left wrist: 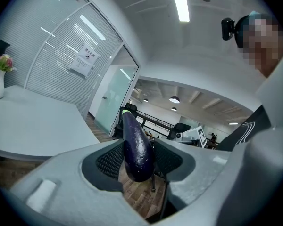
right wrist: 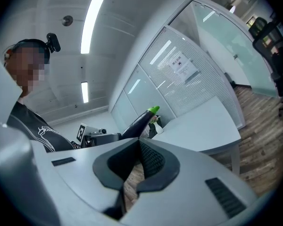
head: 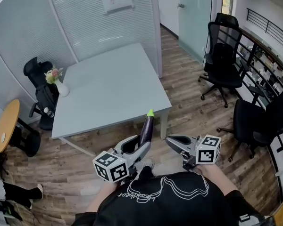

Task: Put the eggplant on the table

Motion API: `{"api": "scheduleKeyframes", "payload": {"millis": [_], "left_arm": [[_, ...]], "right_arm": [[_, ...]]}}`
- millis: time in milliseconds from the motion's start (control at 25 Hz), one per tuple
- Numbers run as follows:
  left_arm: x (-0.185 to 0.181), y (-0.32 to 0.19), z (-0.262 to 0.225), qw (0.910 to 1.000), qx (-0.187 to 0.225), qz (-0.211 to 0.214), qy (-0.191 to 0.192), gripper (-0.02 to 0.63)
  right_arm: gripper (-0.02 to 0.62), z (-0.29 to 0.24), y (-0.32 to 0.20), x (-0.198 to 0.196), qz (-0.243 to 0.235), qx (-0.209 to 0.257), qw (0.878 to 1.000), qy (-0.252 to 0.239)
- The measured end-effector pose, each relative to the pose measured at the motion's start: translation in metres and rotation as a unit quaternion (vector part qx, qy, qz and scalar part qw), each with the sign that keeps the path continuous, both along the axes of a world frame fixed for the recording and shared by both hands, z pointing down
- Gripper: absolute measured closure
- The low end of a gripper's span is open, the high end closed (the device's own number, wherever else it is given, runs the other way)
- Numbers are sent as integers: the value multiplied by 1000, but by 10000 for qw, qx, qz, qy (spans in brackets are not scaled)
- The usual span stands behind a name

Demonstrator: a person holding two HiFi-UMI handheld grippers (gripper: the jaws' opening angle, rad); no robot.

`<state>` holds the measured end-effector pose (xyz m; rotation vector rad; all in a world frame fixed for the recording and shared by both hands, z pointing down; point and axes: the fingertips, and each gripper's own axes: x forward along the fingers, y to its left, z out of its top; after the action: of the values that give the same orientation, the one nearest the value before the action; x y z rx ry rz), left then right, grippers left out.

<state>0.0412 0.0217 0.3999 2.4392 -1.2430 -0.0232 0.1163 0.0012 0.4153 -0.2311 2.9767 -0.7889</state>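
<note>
A dark purple eggplant (head: 146, 128) with a green stem sticks up and forward from my left gripper (head: 140, 146), which is shut on its thick end. In the left gripper view the eggplant (left wrist: 134, 145) sits between the mesh pads of the gripper (left wrist: 138, 158). The pale grey table (head: 108, 88) stands just ahead, and the eggplant hangs in front of its near right corner, above the floor. My right gripper (head: 170, 139) is beside it to the right, shut and holding nothing; its pad tips meet (right wrist: 139, 140). The eggplant (right wrist: 139, 122) also shows in the right gripper view.
A white vase with flowers (head: 60, 84) stands at the table's far left corner. Black office chairs stand at the right (head: 224, 60) (head: 252, 121) and at the left (head: 40, 86). A round wooden table (head: 7, 124) is far left. Glass walls enclose the back.
</note>
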Motion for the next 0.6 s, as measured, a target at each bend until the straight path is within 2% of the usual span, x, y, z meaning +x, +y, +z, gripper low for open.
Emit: {"api": "scheduleKeyframes", "payload": {"millis": [360, 600], "left_arm": [[-67, -84, -1, 9999, -71, 63, 140, 397], [-108, -141, -6, 9997, -151, 151, 126, 397]], "right_arm": [[587, -7, -82, -65, 101, -60, 9997, 212], [586, -11, -135, -106, 177, -180, 9995, 172]]}}
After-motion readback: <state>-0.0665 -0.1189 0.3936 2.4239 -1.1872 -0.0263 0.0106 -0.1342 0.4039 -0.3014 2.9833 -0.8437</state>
